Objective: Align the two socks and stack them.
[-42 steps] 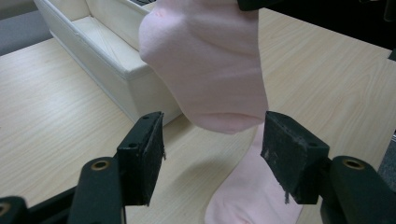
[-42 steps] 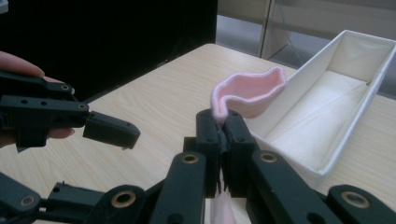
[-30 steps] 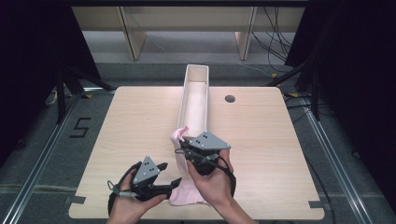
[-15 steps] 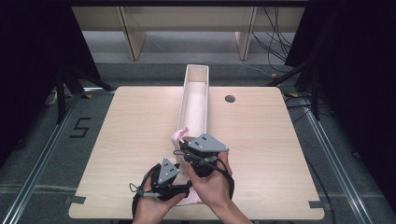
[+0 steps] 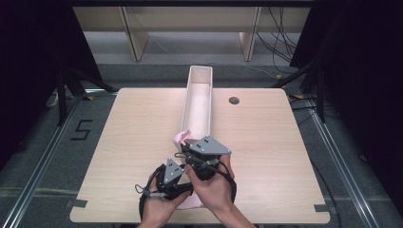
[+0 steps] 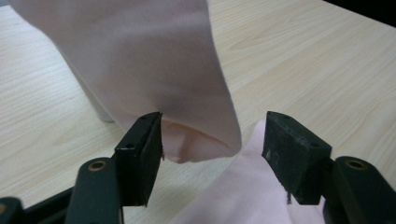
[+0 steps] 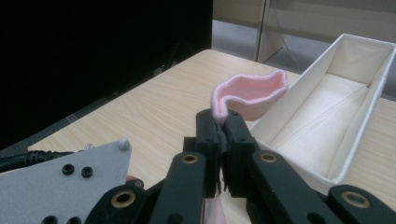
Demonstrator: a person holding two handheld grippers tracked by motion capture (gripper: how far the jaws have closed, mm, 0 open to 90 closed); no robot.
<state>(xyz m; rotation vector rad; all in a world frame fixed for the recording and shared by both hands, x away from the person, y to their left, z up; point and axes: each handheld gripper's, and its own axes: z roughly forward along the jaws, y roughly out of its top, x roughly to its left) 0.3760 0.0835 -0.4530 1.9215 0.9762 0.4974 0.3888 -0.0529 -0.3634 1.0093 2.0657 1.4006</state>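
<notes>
Pink sock (image 6: 154,70) pinched at the near table (image 5: 133,137) edge
Held at its cuff by right gripper (image 7: 223,122), jaws clamped, beside long white box (image 7: 336,116); hanging toe between left gripper (image 6: 212,140), jaws wide, just closing slightly, not pressing.

Right tool (image 7: 223,122) clamped shut; left tool (image 6: 212,140) agape, jaws just closing slightly

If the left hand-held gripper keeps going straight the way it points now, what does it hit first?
Most likely the pink sock: its hanging rounded end sits just ahead of the left hand-held gripper, between the open jaws and nearer the left one. Beyond it lies the table. Depth is hard to judge.
</notes>
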